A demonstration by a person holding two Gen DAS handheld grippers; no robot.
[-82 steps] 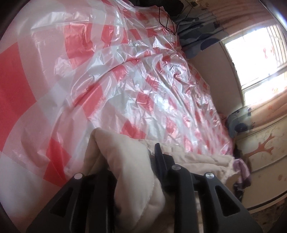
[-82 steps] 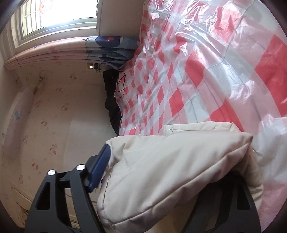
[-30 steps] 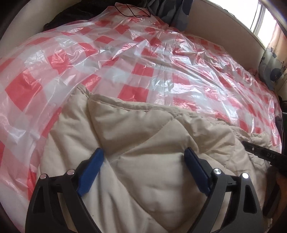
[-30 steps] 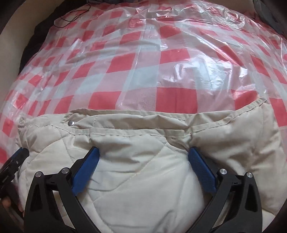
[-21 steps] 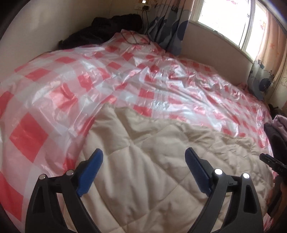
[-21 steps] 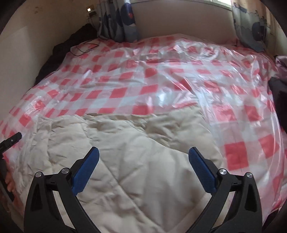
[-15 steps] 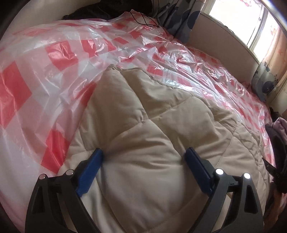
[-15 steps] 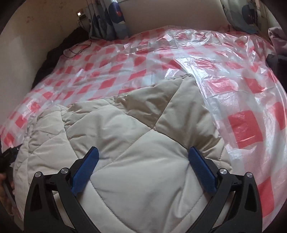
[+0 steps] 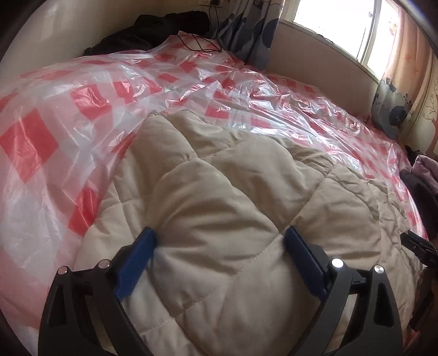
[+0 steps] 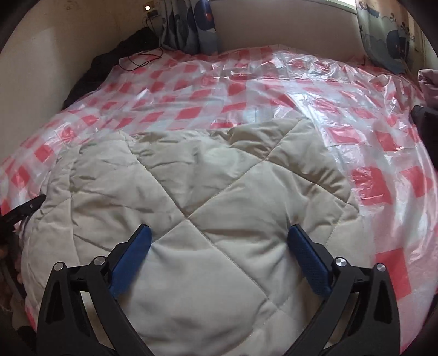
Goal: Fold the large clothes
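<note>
A: Where's the coat?
B: Cream quilted coat (image 9: 232, 208) lies flat on the near part of the bed, on the red-checked plastic sheet (image 9: 90, 115). Long axis runs left to right across the near edge.
A: Room around it?
B: Plenty. Bare sheet beyond it up to the far wall and curtains (image 10: 197, 24); dark clothes (image 9: 153, 30) at the far left corner, more clothes (image 10: 427, 79) at the right edge.
A: Grippers?
B: Left gripper (image 9: 219, 246) over the coat's left part, jaws have just been opening, wide apart, holding nothing. Right gripper (image 10: 220, 245) over the right part, jaws wide apart, empty too.
</note>
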